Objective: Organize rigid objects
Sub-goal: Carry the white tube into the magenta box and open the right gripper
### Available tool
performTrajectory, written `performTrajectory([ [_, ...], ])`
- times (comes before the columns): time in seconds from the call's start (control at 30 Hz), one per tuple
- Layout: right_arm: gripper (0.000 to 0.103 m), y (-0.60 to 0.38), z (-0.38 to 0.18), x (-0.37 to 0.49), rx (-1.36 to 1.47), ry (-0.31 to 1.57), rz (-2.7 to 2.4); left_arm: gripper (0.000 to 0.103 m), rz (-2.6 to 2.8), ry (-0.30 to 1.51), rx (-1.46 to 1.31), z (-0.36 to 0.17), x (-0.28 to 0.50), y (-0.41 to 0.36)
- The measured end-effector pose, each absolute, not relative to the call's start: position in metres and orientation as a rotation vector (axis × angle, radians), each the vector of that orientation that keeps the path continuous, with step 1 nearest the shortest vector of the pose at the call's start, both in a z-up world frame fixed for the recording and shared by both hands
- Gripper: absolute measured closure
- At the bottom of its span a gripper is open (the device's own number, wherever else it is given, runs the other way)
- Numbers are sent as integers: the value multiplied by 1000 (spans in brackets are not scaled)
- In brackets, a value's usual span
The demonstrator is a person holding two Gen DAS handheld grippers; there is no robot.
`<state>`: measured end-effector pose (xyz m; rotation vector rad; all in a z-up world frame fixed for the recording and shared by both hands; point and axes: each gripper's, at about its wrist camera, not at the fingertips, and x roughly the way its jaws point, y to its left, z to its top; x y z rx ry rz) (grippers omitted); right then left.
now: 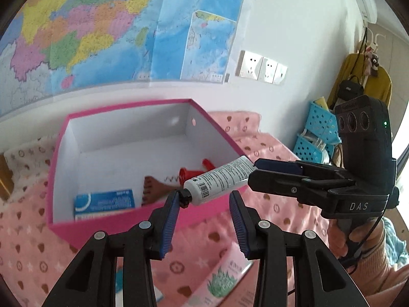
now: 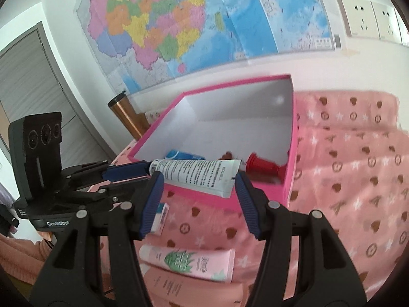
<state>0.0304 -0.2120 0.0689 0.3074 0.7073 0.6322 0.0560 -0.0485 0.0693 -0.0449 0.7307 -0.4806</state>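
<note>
Ok, white tube point(image 1: 217, 179) is up in the air, slanting over the front rim of the pink box point(image 1: 127, 107), not inside yet. My right gripper point(image 2: 199, 176) has the flat crimped tail at its fingertips; from the left view it looks nipped there, so I read that as the grip. My left gripper point(image 1: 204, 195) has jaws apart w/ nothing between the pads; the black cap point(image 1: 184, 197) just touches the tip of one pad, more a steadying touch than a hold. Handling: prob. light, soft-walled plastic, glossy so a bit slick, and it'll dent if squeezed mid-body. The crimp is the stiff flat bit, the cap shoulder the other firm spot, so the ends are where to hold. Inside the box already, toward the near wall: blue carton point(image 1: 104, 202), a brown foot-shaped thing point(image 1: 153, 189), a red piece point(image 1: 189, 172). The back half is bare, so that's the room. In the way: only the near wall under the tube. A pink aloe tube point(image 2: 186, 261) and a small carton point(image 2: 159, 217) lie on the pink cloth point(image 2: 345, 179) below my fingers.
</note>
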Motion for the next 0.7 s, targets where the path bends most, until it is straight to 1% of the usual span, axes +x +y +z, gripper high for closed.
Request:
performTrajectory([
  [0.27, 43, -215, 70, 57, 299, 726, 600, 63, -468, 724, -21, 71, 74, -52],
  [0.7, 43, -215, 61, 73, 287, 757, 583, 63, -454, 743, -18, 67, 88, -56],
])
